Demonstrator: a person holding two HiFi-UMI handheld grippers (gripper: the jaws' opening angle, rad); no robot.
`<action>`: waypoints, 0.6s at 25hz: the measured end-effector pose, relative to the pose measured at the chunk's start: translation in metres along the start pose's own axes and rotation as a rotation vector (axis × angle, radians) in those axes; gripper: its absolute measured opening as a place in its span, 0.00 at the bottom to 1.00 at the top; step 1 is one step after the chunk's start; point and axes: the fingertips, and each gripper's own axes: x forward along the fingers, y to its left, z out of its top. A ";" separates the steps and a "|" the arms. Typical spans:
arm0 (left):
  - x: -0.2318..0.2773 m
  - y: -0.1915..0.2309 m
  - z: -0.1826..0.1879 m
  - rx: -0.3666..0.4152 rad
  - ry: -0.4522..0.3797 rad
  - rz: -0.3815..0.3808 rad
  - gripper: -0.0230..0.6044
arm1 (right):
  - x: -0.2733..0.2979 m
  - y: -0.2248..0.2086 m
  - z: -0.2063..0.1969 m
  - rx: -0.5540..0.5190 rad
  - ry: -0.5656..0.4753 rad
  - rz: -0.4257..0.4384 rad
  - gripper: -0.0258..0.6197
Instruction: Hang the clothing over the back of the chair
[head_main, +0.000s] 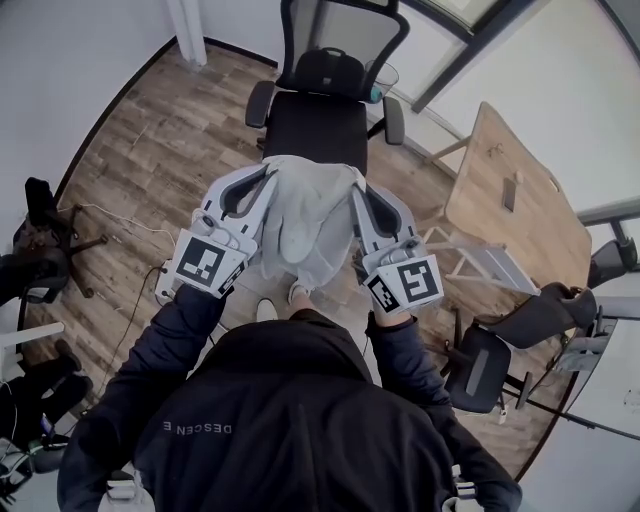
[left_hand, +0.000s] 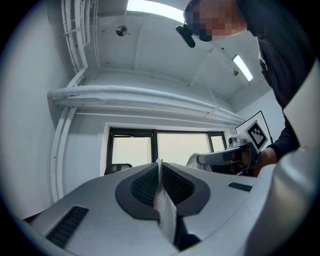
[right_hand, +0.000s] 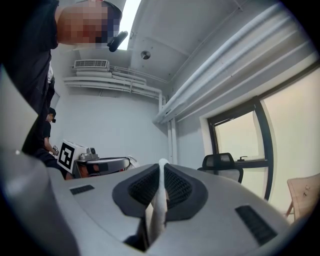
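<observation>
A light grey garment (head_main: 305, 225) hangs between my two grippers in the head view, its top edge stretched from one to the other. My left gripper (head_main: 262, 182) is shut on the garment's left corner; a thin fold of cloth (left_hand: 162, 200) shows pinched between its pads (left_hand: 145, 185). My right gripper (head_main: 358, 192) is shut on the right corner, with a strip of fabric (right_hand: 159, 200) between its pads (right_hand: 177, 186). The black office chair (head_main: 320, 105) stands just beyond the garment, seat toward me, mesh back (head_main: 345, 30) on the far side. Its headrest (right_hand: 222, 162) shows ahead by the window.
A wooden table (head_main: 510, 190) stands to the right with a white frame (head_main: 480, 262) leaning by it. Another dark chair (head_main: 480, 370) is near my right elbow. A chair base (head_main: 45, 235) and floor cables (head_main: 130, 225) lie to the left.
</observation>
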 end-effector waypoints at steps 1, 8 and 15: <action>0.007 0.004 -0.001 0.004 0.002 0.004 0.09 | 0.007 -0.006 0.001 0.000 -0.002 0.008 0.09; 0.065 0.034 0.001 0.015 -0.006 0.030 0.09 | 0.050 -0.055 0.014 -0.002 -0.020 0.055 0.09; 0.127 0.060 0.003 0.033 -0.011 0.068 0.09 | 0.085 -0.114 0.028 -0.008 -0.048 0.089 0.09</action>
